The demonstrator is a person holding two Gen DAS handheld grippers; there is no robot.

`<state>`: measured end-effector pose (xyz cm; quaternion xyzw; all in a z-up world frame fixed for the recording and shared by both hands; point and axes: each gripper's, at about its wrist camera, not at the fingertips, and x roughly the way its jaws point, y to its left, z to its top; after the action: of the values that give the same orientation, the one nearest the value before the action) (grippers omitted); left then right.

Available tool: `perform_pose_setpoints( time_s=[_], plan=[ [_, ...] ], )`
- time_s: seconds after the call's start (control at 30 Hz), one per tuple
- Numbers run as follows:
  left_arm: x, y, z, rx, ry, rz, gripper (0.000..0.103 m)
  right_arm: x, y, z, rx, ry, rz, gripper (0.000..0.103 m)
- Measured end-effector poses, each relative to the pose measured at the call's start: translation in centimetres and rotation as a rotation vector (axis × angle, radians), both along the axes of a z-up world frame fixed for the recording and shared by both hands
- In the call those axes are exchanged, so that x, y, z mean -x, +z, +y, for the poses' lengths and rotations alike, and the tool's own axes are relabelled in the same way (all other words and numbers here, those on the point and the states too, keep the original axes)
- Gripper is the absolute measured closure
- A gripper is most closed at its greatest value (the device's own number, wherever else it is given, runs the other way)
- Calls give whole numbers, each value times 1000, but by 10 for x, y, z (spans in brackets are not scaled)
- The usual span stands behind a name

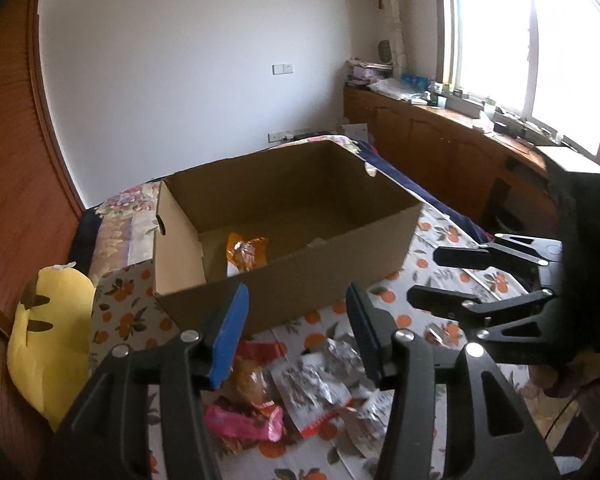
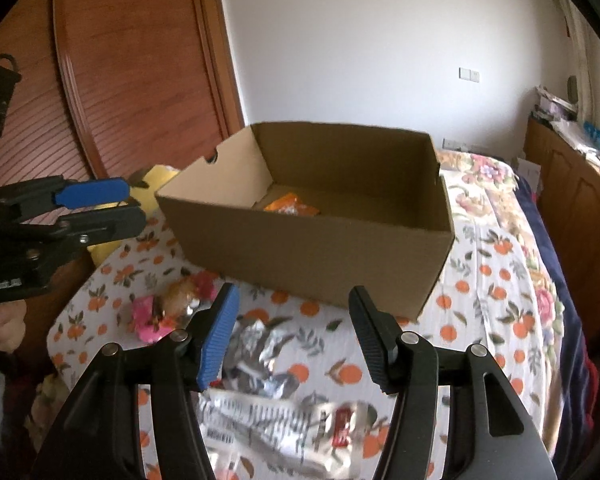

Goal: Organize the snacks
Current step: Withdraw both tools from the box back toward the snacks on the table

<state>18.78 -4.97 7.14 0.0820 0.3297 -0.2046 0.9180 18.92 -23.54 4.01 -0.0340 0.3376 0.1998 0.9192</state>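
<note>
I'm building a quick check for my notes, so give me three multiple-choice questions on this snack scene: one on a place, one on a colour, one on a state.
1. Where is the orange snack packet?
A. inside the cardboard box
B. on the bedspread
C. in the left tongs

2. What colour is the wrapper lying before the box?
A. green
B. pink
C. black

3. How are the right tongs?
A. shut on a packet
B. open, holding nothing
C. out of view

Answers: A, it lies on the box floor; B, bright pink foil shows; B, nothing sits between the spread fingers.
</note>
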Motion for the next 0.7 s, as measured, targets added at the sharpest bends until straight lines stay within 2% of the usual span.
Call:
perform_pose_setpoints(
  time_s=[0.17,0.3,0.43,0.6,0.7],
  plan=[
    [18,-1,-1,8,-28,4,50,12,-10,-2,6,-3,18,44],
    [29,-4,-3,-60,-7,-45,50,21,-18,-4,14,-3,28,44],
    [31,-11,0,-77,8,-31,50,28,-26,-4,18,1,41,44],
    [35,-22,7,-107,35,-62,50,38,-35,-3,37,5,45,44],
    [32,-31,14,-91,43,-27,50,43,-40,-2,38,11,55,44]
  ],
)
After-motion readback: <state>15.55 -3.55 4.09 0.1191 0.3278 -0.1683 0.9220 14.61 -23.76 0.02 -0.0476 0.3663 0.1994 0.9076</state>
